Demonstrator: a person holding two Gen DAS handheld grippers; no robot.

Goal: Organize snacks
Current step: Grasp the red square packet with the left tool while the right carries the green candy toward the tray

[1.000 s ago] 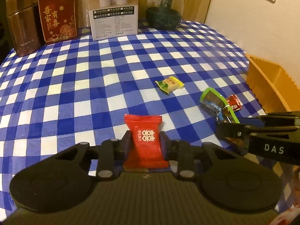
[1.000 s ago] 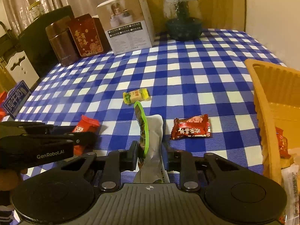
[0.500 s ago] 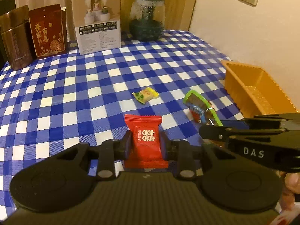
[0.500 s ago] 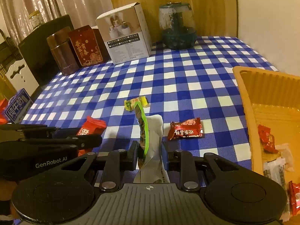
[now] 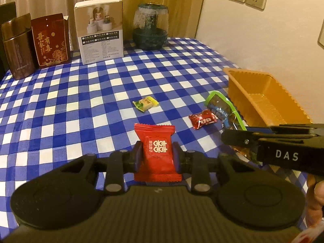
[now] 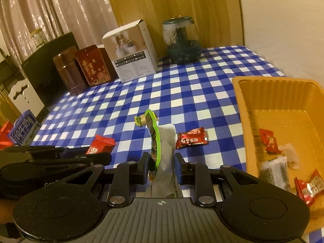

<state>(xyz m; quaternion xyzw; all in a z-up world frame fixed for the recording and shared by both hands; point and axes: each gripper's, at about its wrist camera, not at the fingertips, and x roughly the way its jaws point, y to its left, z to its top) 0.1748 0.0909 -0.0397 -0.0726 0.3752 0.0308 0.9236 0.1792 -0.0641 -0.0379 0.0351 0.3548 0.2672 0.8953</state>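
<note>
My left gripper (image 5: 155,156) is shut on a red candy packet (image 5: 156,144) held above the checked tablecloth. In the right wrist view my right gripper (image 6: 161,167) is shut on a green-edged silver snack pouch (image 6: 162,141); that pouch (image 5: 221,106) also shows at the right of the left wrist view. A yellow-green candy (image 5: 145,103) and a dark red candy (image 5: 202,118) lie on the cloth ahead. The orange tray (image 6: 243,93) at the right holds several wrapped snacks (image 6: 269,140). In the right wrist view the left gripper (image 6: 97,158) with its red packet (image 6: 100,144) is at the lower left.
Along the table's far edge stand a brown canister (image 5: 17,46), a red gift box (image 5: 51,40), a white carton (image 5: 100,34) and a glass jar (image 5: 150,30). A blue milk carton (image 6: 23,129) sits off the table's left side. A wall borders the right.
Both grippers have risen and drifted toward the orange tray, each keeping its snack. More of the tray's inside and the dark red candy has come into view.
</note>
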